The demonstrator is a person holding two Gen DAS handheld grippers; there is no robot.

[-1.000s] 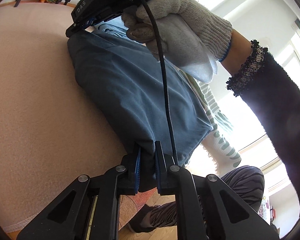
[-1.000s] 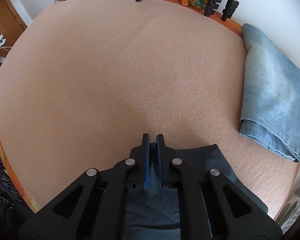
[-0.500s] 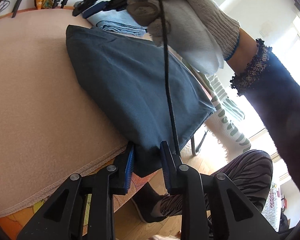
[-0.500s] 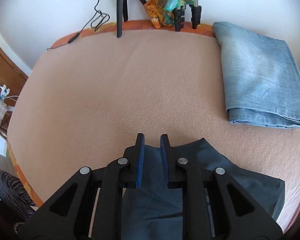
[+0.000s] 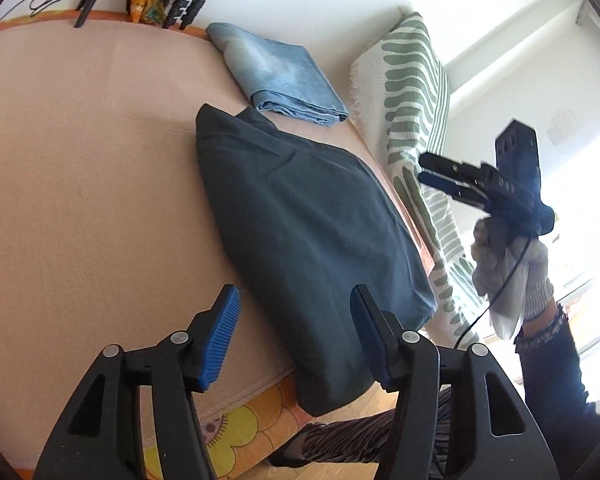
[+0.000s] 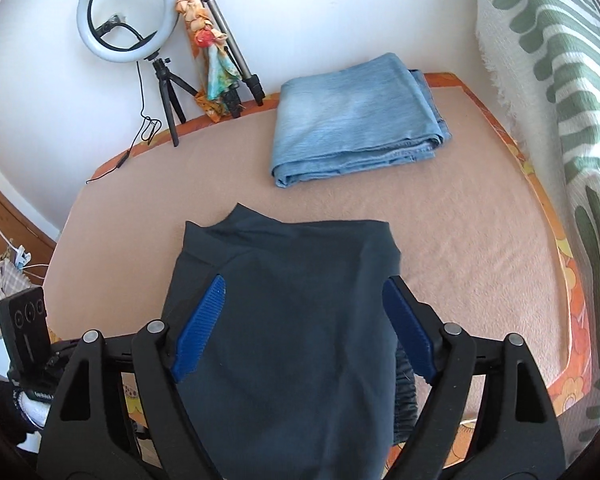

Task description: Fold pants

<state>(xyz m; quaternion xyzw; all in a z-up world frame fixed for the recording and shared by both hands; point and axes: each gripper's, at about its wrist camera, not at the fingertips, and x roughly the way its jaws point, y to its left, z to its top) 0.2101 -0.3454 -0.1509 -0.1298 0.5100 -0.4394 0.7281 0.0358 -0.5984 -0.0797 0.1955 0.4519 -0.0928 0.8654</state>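
While folded flat, dark pants (image 5: 300, 216), edge overhanging beige bed (image 5: 80, 160), smooth

home bedroom | bed (image 6: 480, 240) | ring light (image 6: 128, 12) | folded jeans (image 6: 352, 120)
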